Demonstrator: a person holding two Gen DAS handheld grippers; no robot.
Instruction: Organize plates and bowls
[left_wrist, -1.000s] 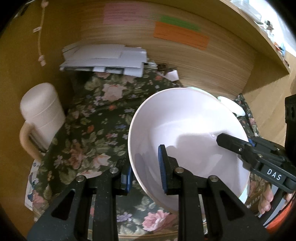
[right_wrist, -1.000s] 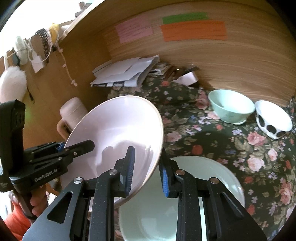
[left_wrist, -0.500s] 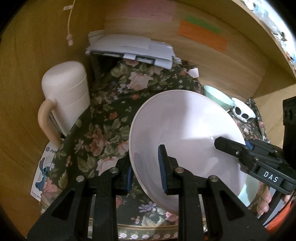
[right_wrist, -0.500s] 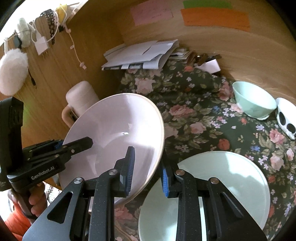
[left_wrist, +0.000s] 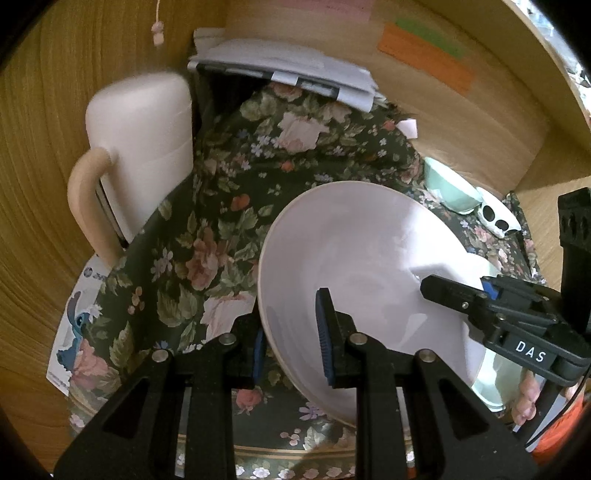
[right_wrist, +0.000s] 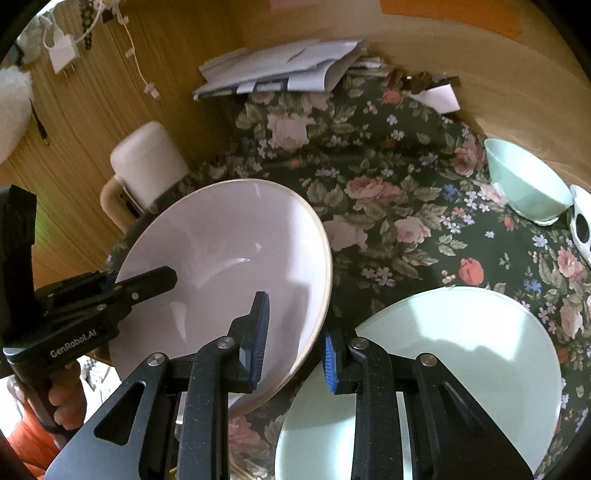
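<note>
A large pale pink plate (left_wrist: 362, 273) (right_wrist: 225, 258) hangs tilted above the floral cloth, held from two sides. My left gripper (left_wrist: 291, 343) is shut on its left rim, and my right gripper (right_wrist: 295, 343) is shut on its right rim. Each gripper shows in the other's view, clamped on the far edge. A pale green plate (right_wrist: 461, 369) lies flat on the cloth just right of the pink one. A mint green bowl (right_wrist: 524, 184) (left_wrist: 448, 190) and a white bowl with black spots (left_wrist: 496, 219) (right_wrist: 581, 221) stand at the far right.
A pink lidded jug with a handle (left_wrist: 144, 147) (right_wrist: 144, 162) stands at the left by the wooden wall. A stack of papers (left_wrist: 288, 66) (right_wrist: 284, 70) lies at the back. Floral cloth (right_wrist: 388, 184) covers the surface; wooden walls enclose it.
Both grippers have carried the pink plate down and toward the cloth. The jug and papers look nearer, and the green plate has slid further right in the right wrist view.
</note>
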